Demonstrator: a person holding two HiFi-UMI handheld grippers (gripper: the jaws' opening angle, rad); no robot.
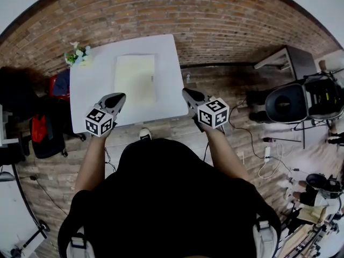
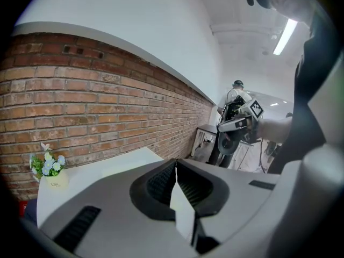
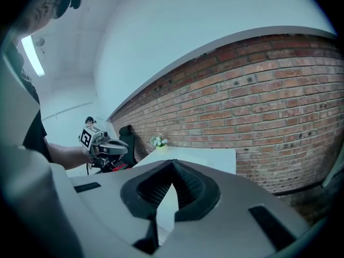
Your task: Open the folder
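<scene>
A pale yellow folder [image 1: 135,78] lies closed and flat on the middle of the white table [image 1: 86,90]. My left gripper [image 1: 119,97] hovers over the table's near edge, just off the folder's near left corner, jaws shut and empty. My right gripper [image 1: 185,92] hangs at the table's near right corner, to the right of the folder, also shut with nothing in it. In the left gripper view the jaws [image 2: 176,160] meet at the tip, with the right gripper [image 2: 236,123] beyond. In the right gripper view the jaws [image 3: 172,161] touch, and the left gripper [image 3: 105,141] shows opposite. Neither gripper view shows the folder.
A small pot of white flowers [image 1: 77,54] stands at the table's far left corner. A brick wall [image 1: 215,15] runs behind the table. To the right are a black chair [image 1: 287,102] and a small side table [image 1: 293,61]. Bags [image 1: 40,130] sit on the floor at left.
</scene>
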